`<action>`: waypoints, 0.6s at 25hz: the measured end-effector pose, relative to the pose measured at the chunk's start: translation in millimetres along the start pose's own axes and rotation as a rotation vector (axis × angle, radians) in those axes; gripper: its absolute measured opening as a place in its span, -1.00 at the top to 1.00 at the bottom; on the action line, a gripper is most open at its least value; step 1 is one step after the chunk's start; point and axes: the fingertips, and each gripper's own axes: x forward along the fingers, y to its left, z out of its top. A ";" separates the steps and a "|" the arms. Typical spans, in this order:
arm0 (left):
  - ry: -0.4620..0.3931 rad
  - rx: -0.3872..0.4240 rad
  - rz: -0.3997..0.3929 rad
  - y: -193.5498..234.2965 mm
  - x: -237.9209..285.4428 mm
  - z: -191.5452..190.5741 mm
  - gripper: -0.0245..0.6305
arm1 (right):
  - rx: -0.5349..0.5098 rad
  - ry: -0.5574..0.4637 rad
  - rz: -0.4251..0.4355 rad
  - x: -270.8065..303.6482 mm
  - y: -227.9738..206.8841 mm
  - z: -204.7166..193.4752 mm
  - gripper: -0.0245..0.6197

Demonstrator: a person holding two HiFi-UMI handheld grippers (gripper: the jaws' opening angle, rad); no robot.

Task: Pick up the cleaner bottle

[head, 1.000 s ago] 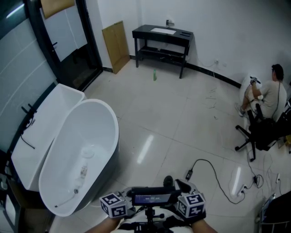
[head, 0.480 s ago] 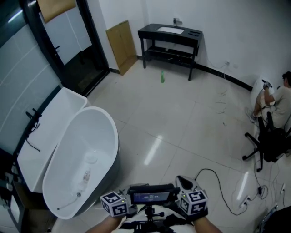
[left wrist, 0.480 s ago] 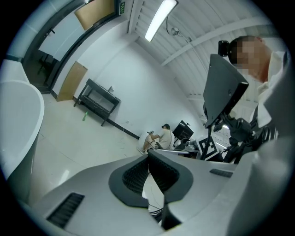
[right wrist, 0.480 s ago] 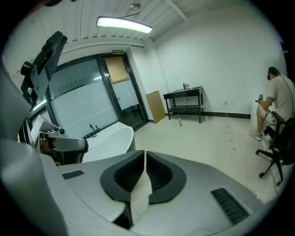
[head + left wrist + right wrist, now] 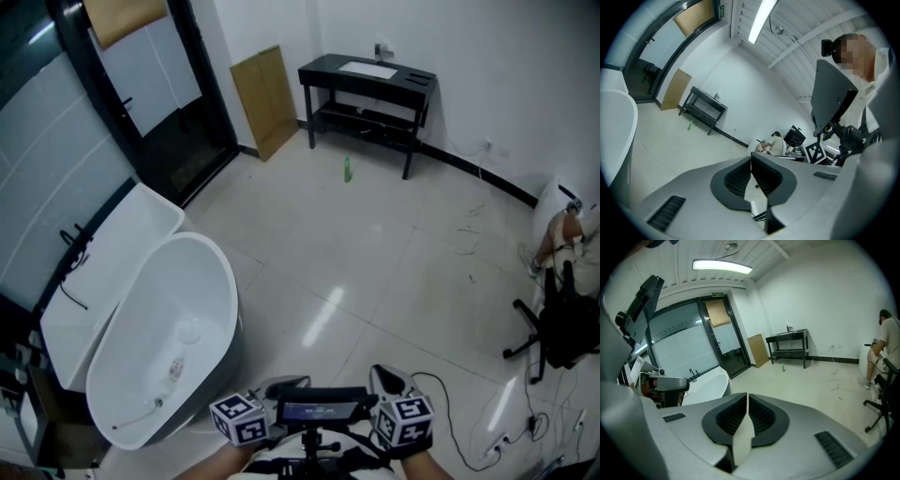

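A small green bottle stands upright on the pale floor in front of the black table, far from both grippers. It shows tiny in the left gripper view and in the right gripper view. A clear bottle-like thing lies inside the white bathtub. My left gripper is shut with nothing between its jaws. My right gripper also has its jaws together and holds nothing. Both are held side by side at the bottom of the head view, marker cubes up.
A cardboard sheet leans on the wall beside a dark glass door. A person sits by a black office chair at the right. Cables lie on the floor near my feet.
The whole head view has shifted: table, green bottle and bathtub slid to the right and lower, and the seated person went toward the right edge. Both grippers stayed shut, low in the picture.
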 end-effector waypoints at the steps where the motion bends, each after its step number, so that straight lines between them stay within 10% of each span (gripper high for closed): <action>1: -0.005 -0.002 0.002 2.0 4.2 3.8 0.93 | 0.000 0.001 0.002 2.6 -3.9 2.4 0.88; 15: -0.032 -0.043 -0.029 109.5 30.3 77.4 0.90 | 0.004 0.038 -0.057 91.9 -9.9 56.2 0.88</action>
